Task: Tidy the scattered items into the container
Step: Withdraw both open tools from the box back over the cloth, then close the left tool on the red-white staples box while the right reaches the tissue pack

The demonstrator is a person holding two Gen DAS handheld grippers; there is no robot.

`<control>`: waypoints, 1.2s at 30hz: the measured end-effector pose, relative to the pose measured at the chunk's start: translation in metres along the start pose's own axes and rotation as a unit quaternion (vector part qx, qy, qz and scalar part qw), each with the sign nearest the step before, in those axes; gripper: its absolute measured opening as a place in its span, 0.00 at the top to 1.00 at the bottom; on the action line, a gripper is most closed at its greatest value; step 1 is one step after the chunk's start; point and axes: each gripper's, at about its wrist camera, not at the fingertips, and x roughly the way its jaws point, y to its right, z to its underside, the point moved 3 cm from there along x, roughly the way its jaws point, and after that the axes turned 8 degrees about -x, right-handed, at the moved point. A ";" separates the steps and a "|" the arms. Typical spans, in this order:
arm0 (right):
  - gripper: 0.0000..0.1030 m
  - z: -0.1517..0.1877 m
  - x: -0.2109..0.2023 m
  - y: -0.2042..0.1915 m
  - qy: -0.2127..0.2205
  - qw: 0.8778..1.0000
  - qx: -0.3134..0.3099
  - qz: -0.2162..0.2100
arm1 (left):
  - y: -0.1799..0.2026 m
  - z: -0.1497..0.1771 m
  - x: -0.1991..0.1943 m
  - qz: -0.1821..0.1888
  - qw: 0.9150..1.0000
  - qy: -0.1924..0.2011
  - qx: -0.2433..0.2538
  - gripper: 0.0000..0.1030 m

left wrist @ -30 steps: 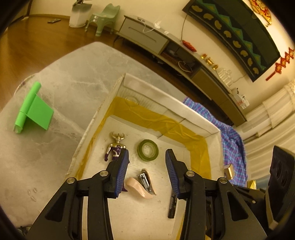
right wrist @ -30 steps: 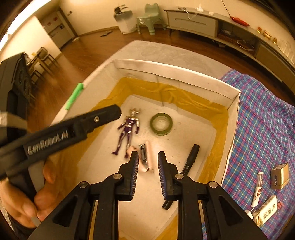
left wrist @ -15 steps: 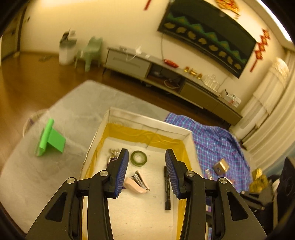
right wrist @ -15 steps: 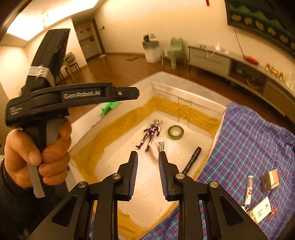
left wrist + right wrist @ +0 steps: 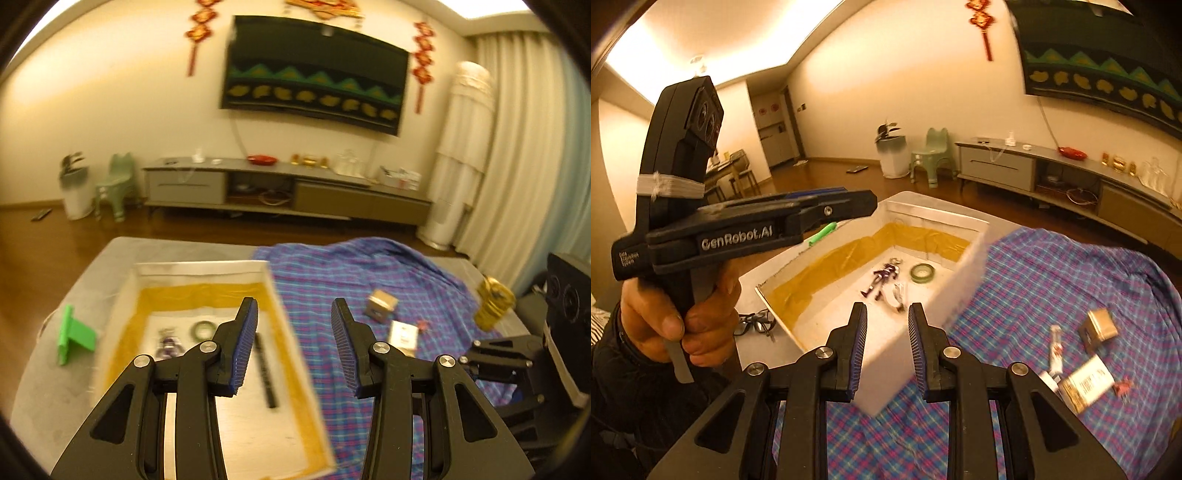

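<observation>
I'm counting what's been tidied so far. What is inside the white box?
Inside the box: a toy figure, a green tape roll, a black marker and a small pale item, too blurred to identify. The near wall and gripper fingers hide part of the floor.

You see a matt white foam-like container (image 5: 964, 273), its inner walls lined with glossy yellow tape. At right, a woven plaid cloth (image 5: 1052, 280) lies creased. The left gripper (image 5: 293, 345) and right gripper (image 5: 886, 345) are matt black plastic with ribbed blue pads and bright metal pins. In the upper part of the frame, the wood floor (image 5: 827, 173) is glossy.
</observation>
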 end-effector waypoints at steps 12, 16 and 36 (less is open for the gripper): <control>0.76 0.058 -0.049 0.084 -0.006 0.990 0.117 0.083 | 0.092 0.054 0.056 0.072 0.991 -0.103 0.051 0.56; 0.74 0.091 -0.047 0.132 -0.050 0.972 0.193 0.124 | 0.121 0.087 0.087 0.097 0.979 -0.162 0.071 0.52; 0.40 0.142 0.033 0.246 -0.119 0.923 0.349 0.112 | 0.169 0.152 0.186 0.107 0.959 -0.240 0.102 0.49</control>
